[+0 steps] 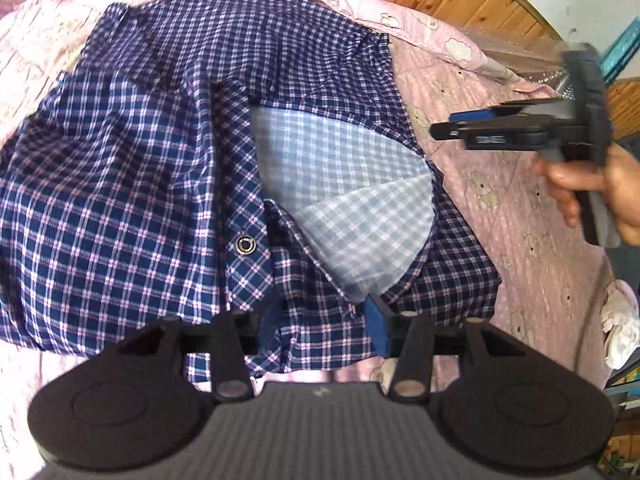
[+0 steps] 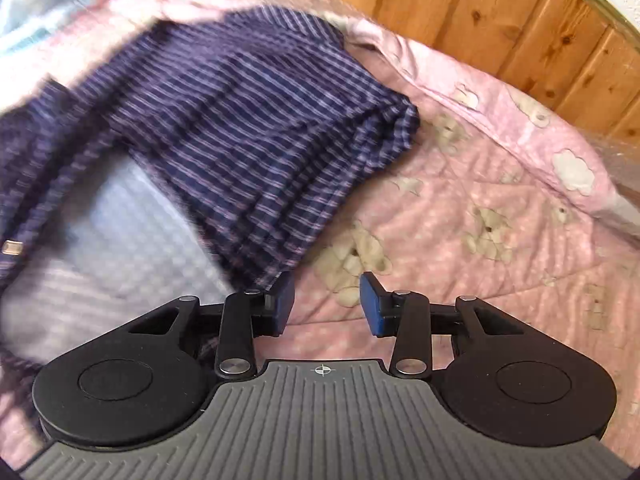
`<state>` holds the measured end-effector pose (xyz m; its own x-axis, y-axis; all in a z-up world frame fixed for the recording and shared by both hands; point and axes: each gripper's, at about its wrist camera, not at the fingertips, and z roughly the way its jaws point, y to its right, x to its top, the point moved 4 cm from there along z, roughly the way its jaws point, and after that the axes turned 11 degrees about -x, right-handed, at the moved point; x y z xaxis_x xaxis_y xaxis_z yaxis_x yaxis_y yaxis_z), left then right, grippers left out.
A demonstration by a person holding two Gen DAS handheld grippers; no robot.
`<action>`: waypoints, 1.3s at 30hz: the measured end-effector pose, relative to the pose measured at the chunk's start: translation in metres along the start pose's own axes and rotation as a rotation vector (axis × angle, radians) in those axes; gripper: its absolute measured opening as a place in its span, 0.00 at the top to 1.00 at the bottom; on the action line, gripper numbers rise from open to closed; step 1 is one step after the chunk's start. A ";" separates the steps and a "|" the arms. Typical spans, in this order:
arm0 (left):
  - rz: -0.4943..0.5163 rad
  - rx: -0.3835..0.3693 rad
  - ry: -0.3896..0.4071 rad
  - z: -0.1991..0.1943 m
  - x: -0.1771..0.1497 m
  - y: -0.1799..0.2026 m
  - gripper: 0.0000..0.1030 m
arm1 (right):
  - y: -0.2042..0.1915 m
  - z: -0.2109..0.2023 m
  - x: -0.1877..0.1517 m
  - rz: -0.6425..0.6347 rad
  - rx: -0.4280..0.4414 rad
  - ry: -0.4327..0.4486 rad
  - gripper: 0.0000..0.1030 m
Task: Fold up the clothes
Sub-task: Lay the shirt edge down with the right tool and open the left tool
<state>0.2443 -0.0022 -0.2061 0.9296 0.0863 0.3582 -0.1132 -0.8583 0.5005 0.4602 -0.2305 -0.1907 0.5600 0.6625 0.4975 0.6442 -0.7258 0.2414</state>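
A navy plaid shirt point(image 1: 160, 160) with pink and white lines lies spread on a pink quilt point(image 1: 500, 208). Part of it is turned back and shows its pale blue inside point(image 1: 340, 184). A metal snap point(image 1: 244, 245) sits on the placket. My left gripper point(image 1: 323, 324) is open just above the shirt's near edge, its pads not pressing the cloth. In the right wrist view the shirt point(image 2: 248, 120) is blurred. My right gripper point(image 2: 327, 305) is open over bare quilt point(image 2: 480, 220), with the shirt's edge beside its left finger. In the left wrist view a hand point(image 1: 580, 188) holds the right gripper point(image 1: 448, 128) to the right of the shirt.
The quilt carries bear and cloud prints. Wooden panelling point(image 2: 520, 20) runs behind the bed. A crumpled white cloth point(image 1: 620, 324) lies at the quilt's right edge. A clear plastic sheet point(image 1: 532, 56) lies along the far side.
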 end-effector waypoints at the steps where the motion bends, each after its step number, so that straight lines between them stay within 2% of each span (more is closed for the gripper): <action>1: -0.006 -0.004 -0.002 0.002 0.001 -0.002 0.55 | -0.003 -0.009 0.000 -0.006 0.060 0.011 0.60; 4: -0.025 -0.009 0.000 0.007 0.002 -0.007 0.55 | -0.029 -0.046 -0.003 -0.153 0.280 0.063 0.55; 6: -0.033 -0.009 0.007 0.007 0.003 -0.008 0.55 | -0.054 -0.068 -0.007 -0.315 0.404 0.097 0.48; 8: -0.035 -0.008 0.015 0.008 0.003 -0.009 0.55 | -0.078 -0.074 -0.014 -0.467 0.466 0.089 0.42; 11: -0.037 -0.003 0.022 0.007 0.004 -0.010 0.54 | -0.105 -0.059 -0.023 -0.677 0.479 0.044 0.44; 12: -0.037 0.003 0.023 0.006 0.004 -0.010 0.54 | -0.104 -0.050 -0.018 -0.679 0.479 0.019 0.52; 13: -0.034 0.008 0.025 0.006 0.005 -0.010 0.54 | -0.104 -0.041 -0.014 -0.680 0.479 -0.007 0.80; 14: -0.031 0.013 0.028 0.005 0.005 -0.010 0.54 | -0.103 -0.033 -0.009 -0.681 0.479 -0.032 0.95; 15: -0.031 0.015 0.031 0.004 0.005 -0.010 0.54 | -0.097 -0.028 0.003 -0.634 0.473 -0.016 0.99; 16: -0.030 0.018 0.035 0.003 0.004 -0.010 0.54 | -0.089 -0.024 0.016 -0.564 0.453 0.009 0.99; 18: -0.043 0.018 0.039 0.002 0.002 -0.012 0.54 | -0.068 -0.012 0.035 -0.403 0.336 0.060 0.95; 19: -0.050 0.017 0.040 0.002 0.002 -0.014 0.54 | -0.057 -0.007 0.044 -0.323 0.277 0.084 0.81; 20: -0.058 0.016 0.040 0.002 0.001 -0.015 0.54 | -0.050 -0.004 0.046 -0.272 0.231 0.094 0.74; 21: -0.063 0.018 0.040 0.003 0.002 -0.015 0.54 | -0.044 -0.007 0.045 -0.241 0.221 0.111 0.66; 22: -0.062 0.022 0.043 0.003 0.003 -0.015 0.54 | -0.038 -0.011 0.044 -0.210 0.212 0.128 0.65; 25: -0.030 0.055 0.051 0.006 0.011 -0.012 0.54 | -0.034 -0.043 0.028 -0.148 0.372 0.119 0.64; 26: -0.016 0.066 0.048 0.008 0.013 -0.011 0.54 | -0.041 -0.050 0.018 -0.181 0.473 0.076 0.65; 27: -0.001 0.069 0.046 0.011 0.016 -0.010 0.54 | -0.052 -0.055 0.008 -0.234 0.528 0.050 0.65; 28: 0.012 0.065 0.044 0.016 0.020 -0.009 0.54 | -0.065 -0.057 -0.003 -0.298 0.556 0.018 0.65; 30: 0.031 0.049 0.042 0.022 0.031 -0.009 0.54 | -0.087 -0.045 -0.019 -0.397 0.559 -0.057 0.65; 31: 0.039 0.044 0.045 0.024 0.037 -0.009 0.54 | -0.093 -0.037 -0.023 -0.416 0.536 -0.059 0.65; 33: 0.042 0.072 0.102 0.023 0.054 -0.012 0.56 | -0.090 -0.019 -0.015 -0.346 0.483 -0.048 0.64; 35: 0.001 0.090 0.185 0.013 0.072 -0.021 0.56 | -0.074 -0.005 -0.002 -0.189 0.394 -0.005 0.62; 37: -0.090 0.076 0.269 -0.006 0.082 -0.036 0.53 | -0.052 0.002 0.005 0.009 0.253 0.026 0.59; 39: -0.125 0.086 0.294 -0.019 0.081 -0.044 0.51 | -0.039 0.000 0.004 0.134 0.234 0.019 0.57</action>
<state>0.3182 0.0522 -0.1842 0.7919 0.3253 0.5169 0.0371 -0.8704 0.4909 0.4368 -0.1996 -0.1981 0.6401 0.5581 0.5281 0.6690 -0.7428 -0.0259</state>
